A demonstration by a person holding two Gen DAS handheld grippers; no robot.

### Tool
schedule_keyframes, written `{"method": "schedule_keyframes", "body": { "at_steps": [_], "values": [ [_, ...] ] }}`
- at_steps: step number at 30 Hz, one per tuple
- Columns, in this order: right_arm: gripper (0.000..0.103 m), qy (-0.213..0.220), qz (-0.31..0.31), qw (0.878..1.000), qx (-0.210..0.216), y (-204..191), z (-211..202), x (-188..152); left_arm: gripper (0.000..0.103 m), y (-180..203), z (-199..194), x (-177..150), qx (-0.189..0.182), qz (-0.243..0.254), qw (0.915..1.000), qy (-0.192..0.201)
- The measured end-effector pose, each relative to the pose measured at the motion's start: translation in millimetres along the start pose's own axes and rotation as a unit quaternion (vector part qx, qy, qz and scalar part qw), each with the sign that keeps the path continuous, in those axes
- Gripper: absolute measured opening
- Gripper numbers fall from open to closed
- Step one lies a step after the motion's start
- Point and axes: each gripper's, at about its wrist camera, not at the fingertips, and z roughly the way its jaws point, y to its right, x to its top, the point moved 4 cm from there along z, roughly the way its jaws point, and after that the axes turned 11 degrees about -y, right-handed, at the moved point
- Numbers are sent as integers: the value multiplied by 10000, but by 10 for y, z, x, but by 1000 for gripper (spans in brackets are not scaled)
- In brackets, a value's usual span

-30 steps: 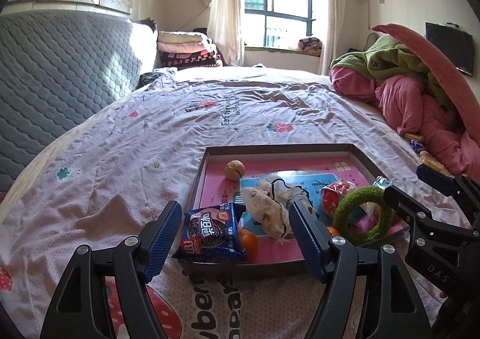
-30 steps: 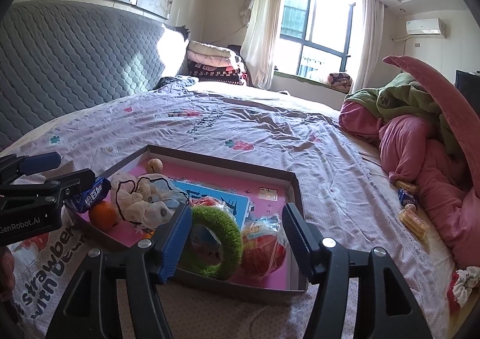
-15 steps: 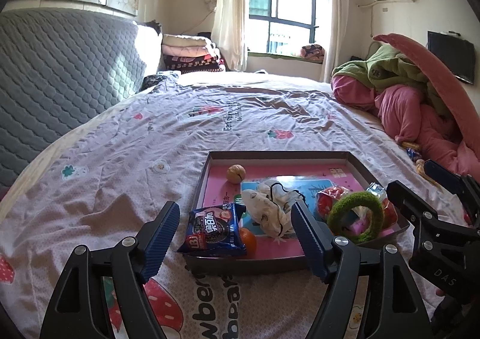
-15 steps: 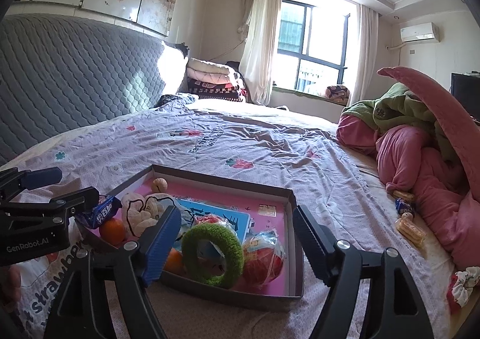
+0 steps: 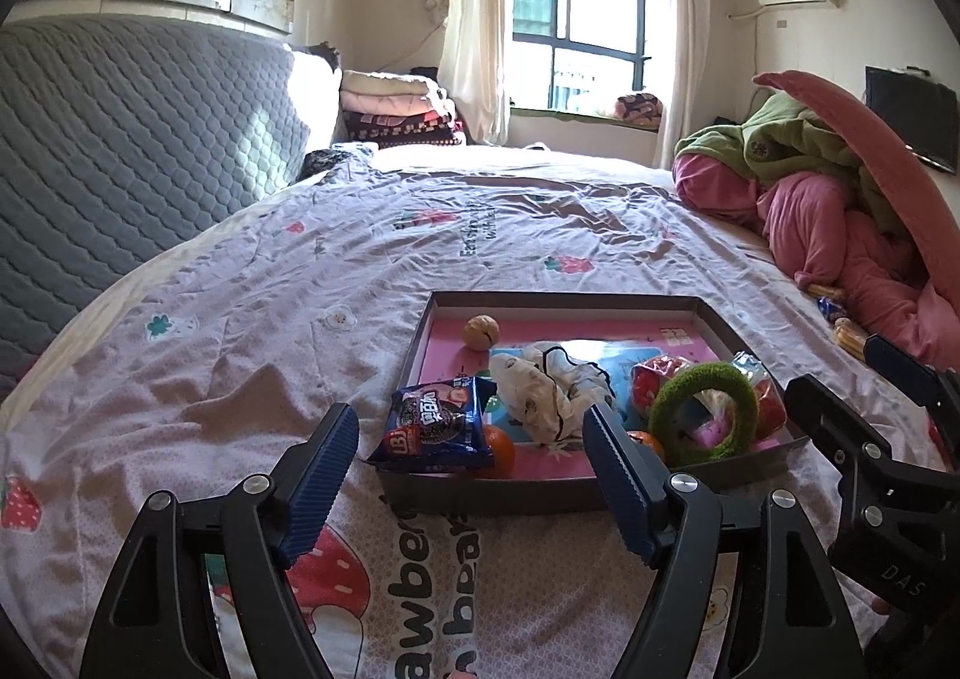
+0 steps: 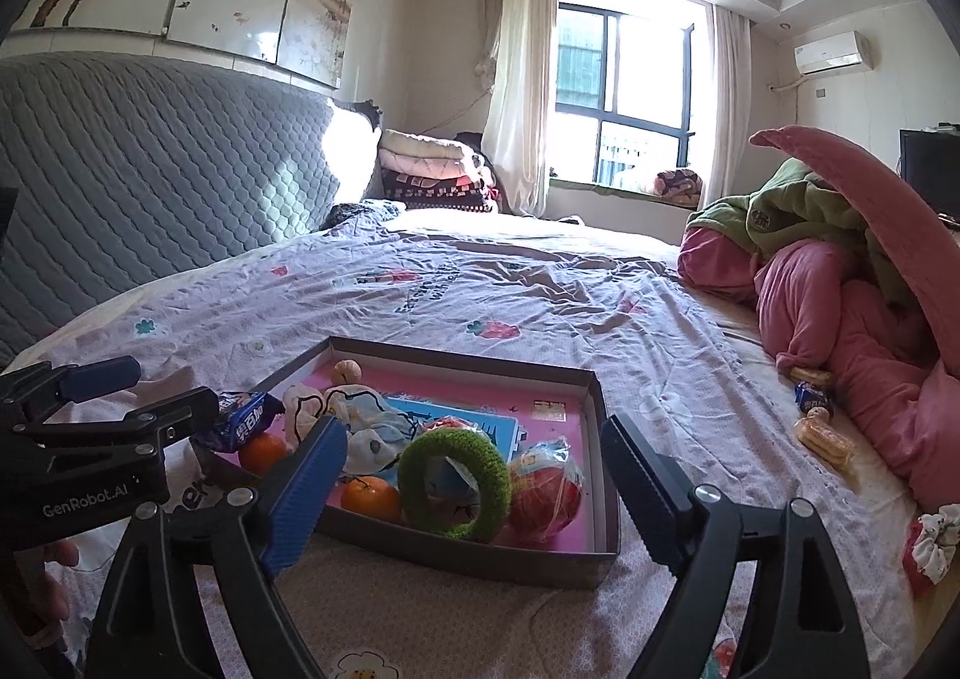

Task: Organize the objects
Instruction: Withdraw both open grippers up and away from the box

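Nearest the viewer, the left gripper [image 5: 471, 448] hangs over a strawberry-print bed sheet [image 5: 240, 331], its blue-padded jaws released and wide apart with nothing between them. To its right, the right gripper [image 6: 474, 466] also stands over the bed; its jaws have just been opening and now stand spread with nothing pressed between the pads.

Just beyond both grippers, a shallow grey cardboard tray [image 6: 474, 556] with a pink floor lies flat on the sheet. At its near left corner a blue cookie packet [image 5: 435, 427] leans over the rim, resting against an orange [image 5: 501, 451]. A second orange [image 6: 370, 497] sits at the near edge, close to a fuzzy green ring [image 6: 454, 482] that stands tilted on its side. Right of the ring lies a red fruit in a clear wrapper [image 6: 549, 490]. Behind these, a crumpled white cloth with black trim [image 5: 555, 388] lies over a blue card [image 6: 486, 425]. At the tray's far left corner sits a walnut [image 5: 481, 331].

Farther right, on the bed's edge, small wrapped snacks [image 6: 819, 418] lie beside a heap of pink and green bedding [image 6: 840, 283]. On the left runs a grey quilted headboard [image 6: 150, 187]. At the far end are folded blankets [image 6: 432, 168], a curtained window [image 6: 624, 90] and a wall air conditioner [image 6: 831, 51].
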Motion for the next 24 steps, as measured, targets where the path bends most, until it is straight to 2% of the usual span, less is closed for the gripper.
{"method": "schedule_keyframes", "body": {
  "at_steps": [24],
  "values": [
    [88,-189,75,9998,1,27,-195,-285,78,177,-69,-384,195,152,9993,-279]
  ]
}}
